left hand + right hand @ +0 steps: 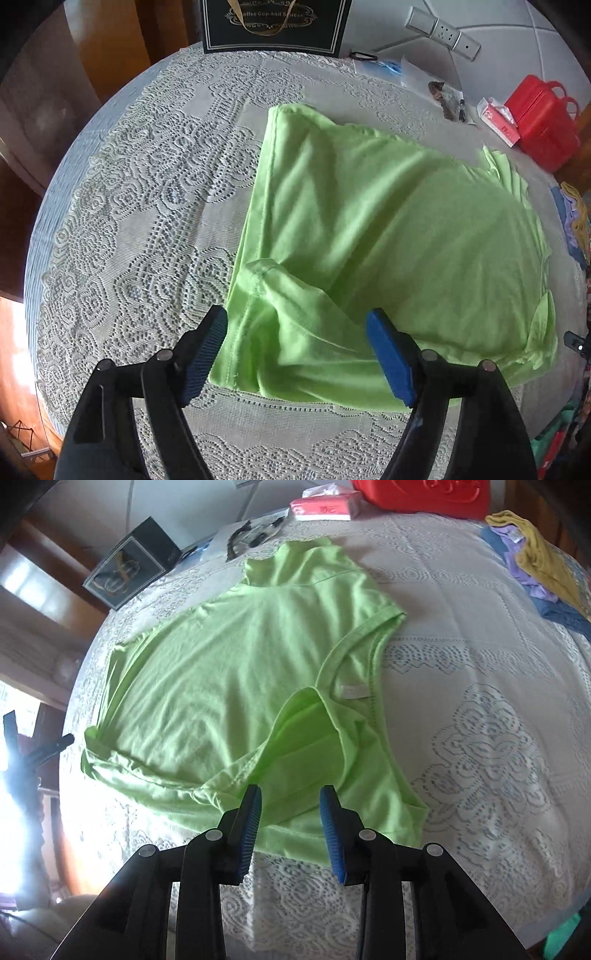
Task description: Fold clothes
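White lace cloth over a table, tiled wall behind. Green shirt lying partly folded in the middle of the cloth, neckline and label showing in the right view, one sleeve lapped over the body. Left gripper above the shirt's near edge, jaws spread wide, nothing pinched. Right gripper above the near hem, jaws part-open, pads clear of the fabric. Further out: dark box at the far edge, tissue pack, red case, heap of clothes at the right edge.
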